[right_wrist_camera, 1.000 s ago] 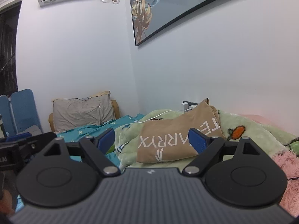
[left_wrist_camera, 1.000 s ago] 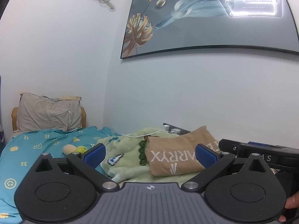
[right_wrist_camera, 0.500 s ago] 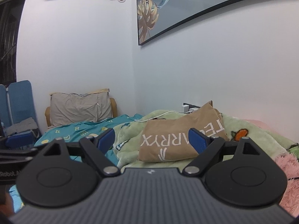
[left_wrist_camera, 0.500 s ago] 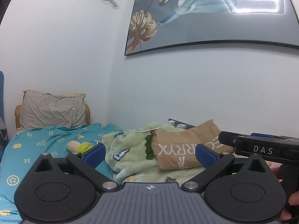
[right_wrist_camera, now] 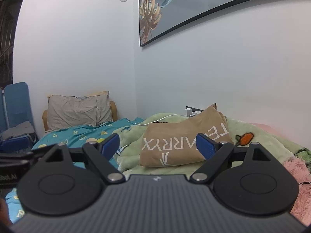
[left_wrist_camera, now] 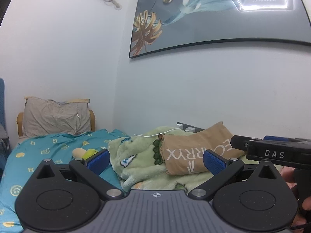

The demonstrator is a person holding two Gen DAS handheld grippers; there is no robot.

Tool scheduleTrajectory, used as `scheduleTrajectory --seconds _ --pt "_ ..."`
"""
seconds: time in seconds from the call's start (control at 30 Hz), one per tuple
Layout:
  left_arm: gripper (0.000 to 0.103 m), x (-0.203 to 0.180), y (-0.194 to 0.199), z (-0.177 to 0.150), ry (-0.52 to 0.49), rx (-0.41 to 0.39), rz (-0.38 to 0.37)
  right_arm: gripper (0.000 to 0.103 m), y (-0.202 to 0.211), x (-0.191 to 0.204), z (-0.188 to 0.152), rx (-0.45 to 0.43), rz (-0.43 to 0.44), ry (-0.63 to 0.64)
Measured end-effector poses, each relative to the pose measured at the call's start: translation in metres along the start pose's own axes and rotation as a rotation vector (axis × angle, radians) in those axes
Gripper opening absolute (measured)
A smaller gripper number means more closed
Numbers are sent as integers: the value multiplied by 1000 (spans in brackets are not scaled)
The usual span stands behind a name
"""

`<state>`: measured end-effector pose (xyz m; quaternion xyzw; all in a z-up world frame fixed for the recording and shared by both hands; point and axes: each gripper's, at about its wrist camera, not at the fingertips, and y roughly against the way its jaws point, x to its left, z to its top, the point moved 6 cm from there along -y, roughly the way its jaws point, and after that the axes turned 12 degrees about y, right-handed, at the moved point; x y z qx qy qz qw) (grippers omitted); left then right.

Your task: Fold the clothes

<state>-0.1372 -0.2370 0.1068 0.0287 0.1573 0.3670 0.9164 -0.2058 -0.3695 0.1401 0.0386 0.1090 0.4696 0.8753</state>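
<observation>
From the left wrist view, the left gripper (left_wrist_camera: 156,160) has its fingers spread wide, holding nothing. The folded tan garment (left_wrist_camera: 192,153) lies on the green blanket (left_wrist_camera: 140,155) near the bed's wall-side edge.

From the right wrist view, the right gripper (right_wrist_camera: 157,146) likewise has its fingers apart and empty, the tan garment (right_wrist_camera: 180,145) ahead on the green blanket (right_wrist_camera: 262,141), the pillow (right_wrist_camera: 77,110) at the bed's far end.
</observation>
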Motion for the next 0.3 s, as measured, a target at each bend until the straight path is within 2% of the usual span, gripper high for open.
scheduleTrajectory --seconds 0.3 --pt "103 -2 0 -3 6 2 -13 87 3 2 -1 6 5 8"
